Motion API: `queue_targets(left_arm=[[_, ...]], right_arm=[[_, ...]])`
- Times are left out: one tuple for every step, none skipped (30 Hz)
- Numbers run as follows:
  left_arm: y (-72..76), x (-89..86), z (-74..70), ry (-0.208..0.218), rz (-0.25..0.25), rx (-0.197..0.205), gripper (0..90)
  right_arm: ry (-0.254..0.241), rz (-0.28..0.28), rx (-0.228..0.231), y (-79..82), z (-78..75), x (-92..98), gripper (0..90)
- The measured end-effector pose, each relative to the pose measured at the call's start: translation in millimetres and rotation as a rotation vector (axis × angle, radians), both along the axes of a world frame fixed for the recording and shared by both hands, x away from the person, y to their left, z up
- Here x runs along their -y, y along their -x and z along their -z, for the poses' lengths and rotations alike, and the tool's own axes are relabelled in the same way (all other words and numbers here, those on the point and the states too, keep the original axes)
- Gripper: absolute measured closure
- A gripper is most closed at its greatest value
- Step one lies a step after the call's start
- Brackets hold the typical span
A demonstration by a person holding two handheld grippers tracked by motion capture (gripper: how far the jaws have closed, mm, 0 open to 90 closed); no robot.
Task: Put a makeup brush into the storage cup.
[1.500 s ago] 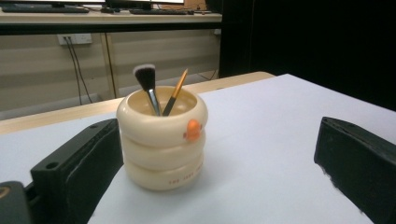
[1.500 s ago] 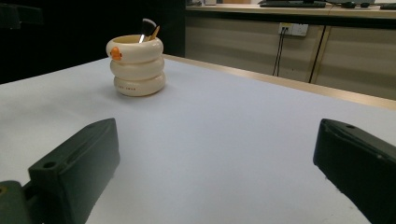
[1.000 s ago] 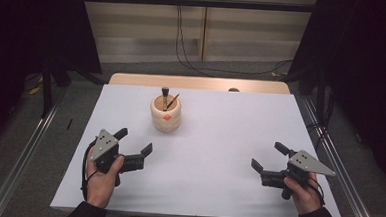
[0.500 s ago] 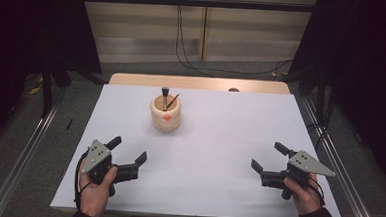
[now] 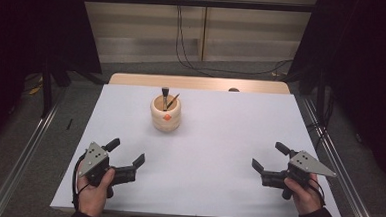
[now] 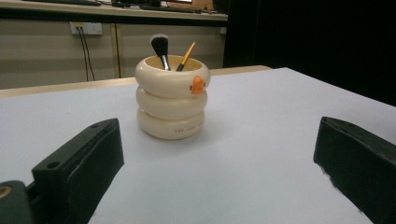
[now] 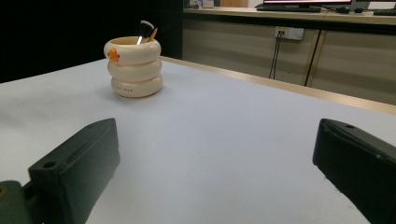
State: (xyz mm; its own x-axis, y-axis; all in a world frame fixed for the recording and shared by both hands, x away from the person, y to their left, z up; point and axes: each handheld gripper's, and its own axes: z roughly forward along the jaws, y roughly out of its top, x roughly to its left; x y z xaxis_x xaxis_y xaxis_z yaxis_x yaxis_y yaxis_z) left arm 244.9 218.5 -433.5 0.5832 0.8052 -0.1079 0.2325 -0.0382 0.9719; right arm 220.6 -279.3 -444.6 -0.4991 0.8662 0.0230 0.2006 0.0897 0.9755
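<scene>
A cream ringed holder (image 5: 165, 113) with an orange beak stands on the white table (image 5: 219, 135), toward the back and left of centre. It holds a black makeup brush (image 5: 165, 94) and a thin pencil-like stick (image 5: 173, 100). In the left gripper view the holder (image 6: 171, 96) sits straight ahead, beyond the jaws. In the right gripper view the holder (image 7: 134, 66) is far off at upper left. My left gripper (image 5: 125, 152) rests open near the front left edge. My right gripper (image 5: 269, 156) rests open near the front right. Nothing lies between either pair of jaws.
A wooden strip (image 5: 197, 83) runs along the table's far edge with a small dark object (image 5: 233, 89) on it. Metal rails (image 5: 24, 150) flank the table on both sides. Cables (image 5: 184, 48) hang down the back wall.
My left gripper has drawn back toward the front left edge of the table and turned slightly. The right gripper has stayed put.
</scene>
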Motion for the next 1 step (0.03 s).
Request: queue_targets(left_arm=[[0.0,-0.2,0.1,0.002,-0.003,0.000,1.5]], right_arm=[[0.000,0.000,0.000,-0.1,0.0,-0.1,0.0]])
